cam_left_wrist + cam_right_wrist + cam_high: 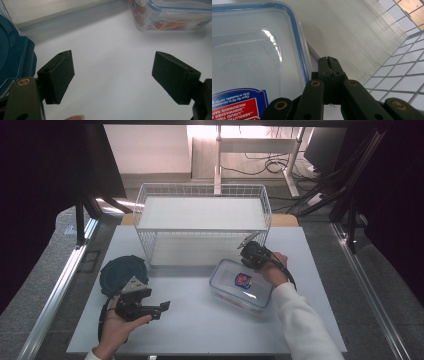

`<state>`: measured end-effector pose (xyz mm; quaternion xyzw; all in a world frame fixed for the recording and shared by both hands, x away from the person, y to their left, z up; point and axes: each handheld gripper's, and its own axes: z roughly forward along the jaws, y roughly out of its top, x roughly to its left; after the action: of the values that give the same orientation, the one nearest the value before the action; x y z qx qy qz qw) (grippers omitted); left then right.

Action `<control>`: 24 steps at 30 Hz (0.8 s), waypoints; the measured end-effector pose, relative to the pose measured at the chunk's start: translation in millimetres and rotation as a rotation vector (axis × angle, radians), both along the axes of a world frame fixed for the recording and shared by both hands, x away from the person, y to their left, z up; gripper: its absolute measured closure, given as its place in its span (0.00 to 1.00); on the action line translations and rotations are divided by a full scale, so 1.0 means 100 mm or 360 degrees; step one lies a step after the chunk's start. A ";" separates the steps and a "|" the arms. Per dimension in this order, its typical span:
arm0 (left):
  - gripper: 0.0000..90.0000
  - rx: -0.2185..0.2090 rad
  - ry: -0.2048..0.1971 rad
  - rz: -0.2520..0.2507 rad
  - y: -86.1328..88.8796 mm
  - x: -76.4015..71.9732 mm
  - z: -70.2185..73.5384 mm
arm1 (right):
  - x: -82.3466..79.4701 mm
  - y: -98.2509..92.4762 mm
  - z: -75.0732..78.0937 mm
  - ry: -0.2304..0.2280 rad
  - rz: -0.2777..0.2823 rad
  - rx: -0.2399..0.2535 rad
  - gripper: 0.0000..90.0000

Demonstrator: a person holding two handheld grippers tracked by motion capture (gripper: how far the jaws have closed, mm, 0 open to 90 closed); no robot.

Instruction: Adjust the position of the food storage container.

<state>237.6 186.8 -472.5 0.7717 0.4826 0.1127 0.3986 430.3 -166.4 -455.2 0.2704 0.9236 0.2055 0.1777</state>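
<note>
Left fingers [60,75] wide; right fingers [329,72] closed, empty — container [249,62] label reads "MICROWAVE SAFE".

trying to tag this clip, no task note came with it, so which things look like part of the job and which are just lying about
Likely in the job:
- clear container, lid on, right gripper shut at its far edge
- white wire basket just behind it
- left gripper, open over bare table

Seemingly just lying about:
- dark blue round lid at the left
- cables on the floor beyond the table
</note>
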 end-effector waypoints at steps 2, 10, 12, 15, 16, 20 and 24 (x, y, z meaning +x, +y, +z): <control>0.20 0.0004 -0.0002 -0.0003 0.00 0.00 0.00 | -0.01 0.00 0.01 -0.0001 0.0010 -0.0007 0.99; 0.20 0.0010 0.0001 -0.0006 0.00 0.00 -0.01 | -0.03 0.00 0.01 -0.0002 0.0029 -0.0020 0.99; 0.20 0.0011 0.0001 -0.0007 -0.01 0.00 -0.01 | -0.04 0.01 0.01 0.0003 0.0033 -0.0020 0.99; 0.20 0.0016 0.0002 -0.0011 -0.01 0.00 -0.01 | -0.10 0.05 0.01 0.0012 0.0069 -0.0039 0.99; 0.20 0.0017 0.0003 -0.0011 -0.01 0.01 -0.01 | -0.11 0.06 0.02 0.0010 0.0078 -0.0045 0.99; 0.20 0.0020 0.0004 -0.0009 -0.01 0.01 -0.02 | -0.20 0.10 0.02 0.0008 0.0119 -0.0068 0.99; 0.20 0.0023 0.0010 -0.0009 -0.02 0.01 -0.02 | -0.30 0.15 0.02 0.0001 0.0169 -0.0096 0.99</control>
<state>238.2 184.6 -474.9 0.7763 0.4807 0.1126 0.3920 400.5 -151.8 -453.3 0.2155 0.9425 0.1867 0.1743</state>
